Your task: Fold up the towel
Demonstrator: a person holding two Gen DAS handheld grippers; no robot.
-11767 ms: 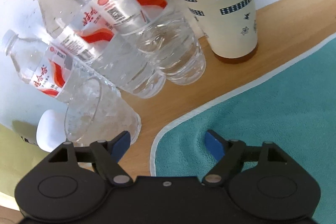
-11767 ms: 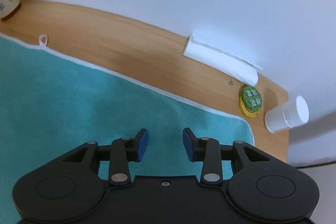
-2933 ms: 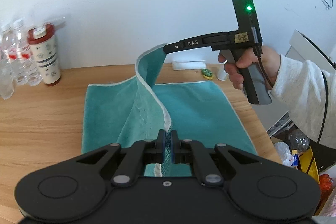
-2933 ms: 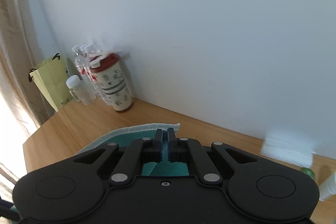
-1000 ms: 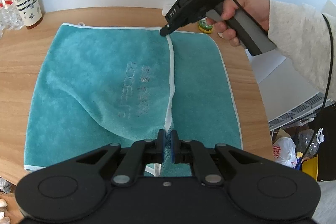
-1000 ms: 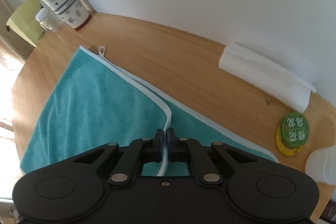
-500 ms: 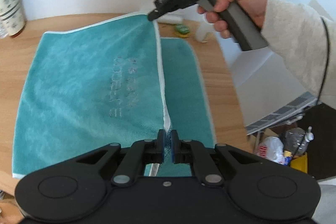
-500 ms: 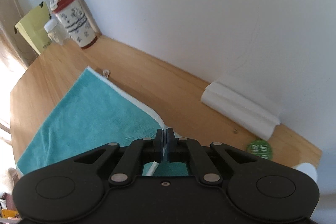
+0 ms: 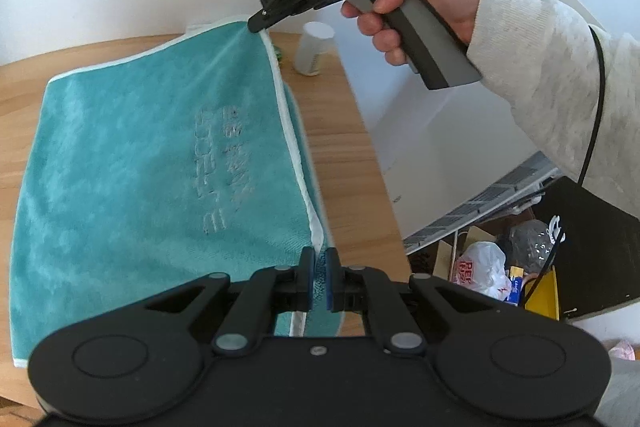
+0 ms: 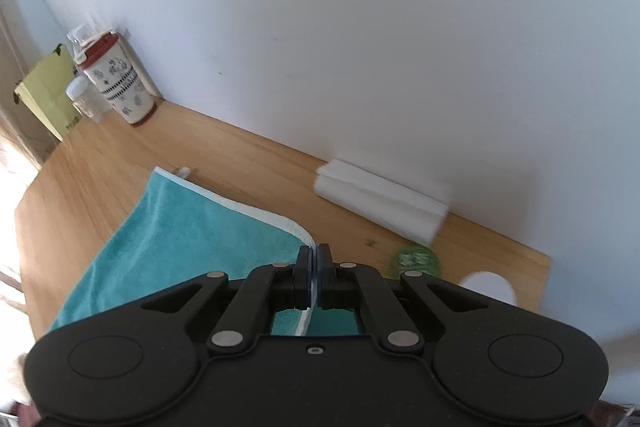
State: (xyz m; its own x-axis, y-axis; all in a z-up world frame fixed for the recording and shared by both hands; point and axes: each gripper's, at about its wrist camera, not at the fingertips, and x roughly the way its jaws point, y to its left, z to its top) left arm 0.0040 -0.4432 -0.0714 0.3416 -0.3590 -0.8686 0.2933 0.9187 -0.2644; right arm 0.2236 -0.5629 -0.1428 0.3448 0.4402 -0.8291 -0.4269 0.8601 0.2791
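Wooden table with a light grain carries the scene, its back edge against a plain white wall. Off the table's right side, the left wrist view shows floor clutter: a white plastic bag with red print too small to read.

Across the tabletop lies the teal towel, edged in white. Its lifted white hem runs away from the left wrist camera, from the left gripper near the bottom up to the right gripper; that hem sits raised over a lower layer of towel. Both grippers are clamped tight on this hem, one at each end. A hand in a pale knit sleeve grips the right tool.

Embossed lettering on the towel runs along the hem and cannot be read with certainty. The right tool's body reads "DAS".

By the wall stand a red-lidded patterned tumbler, a folded white cloth and a green cap.
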